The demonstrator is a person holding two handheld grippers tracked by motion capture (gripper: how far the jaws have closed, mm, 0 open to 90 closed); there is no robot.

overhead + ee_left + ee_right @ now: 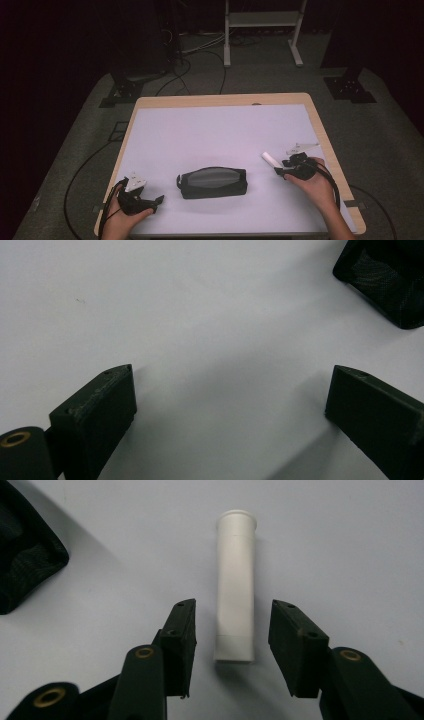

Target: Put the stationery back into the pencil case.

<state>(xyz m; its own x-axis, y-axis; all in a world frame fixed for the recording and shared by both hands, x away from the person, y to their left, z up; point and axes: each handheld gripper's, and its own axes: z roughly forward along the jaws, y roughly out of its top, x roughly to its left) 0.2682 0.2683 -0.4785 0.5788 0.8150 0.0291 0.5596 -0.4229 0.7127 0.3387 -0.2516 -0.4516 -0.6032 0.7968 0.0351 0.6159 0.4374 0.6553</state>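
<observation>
A black zip pouch (212, 182) with a grey mesh panel lies on the white table top, near the front middle. A small white tube (270, 160) lies to its right. My right gripper (281, 171) sits at the tube's near end; in the right gripper view the tube (235, 600) lies between the jaws, which stand open on either side without touching it. My left gripper (159, 200) rests low at the front left, left of the pouch, open with nothing between its fingers (100, 405). A corner of the pouch (387, 280) shows at the upper right of the left gripper view.
The table (150, 102) has a wooden rim around a white mat. Cables (80, 170) trail on the grey floor at the left. A white stand (262, 30) and dark equipment bases (350, 87) are behind the table.
</observation>
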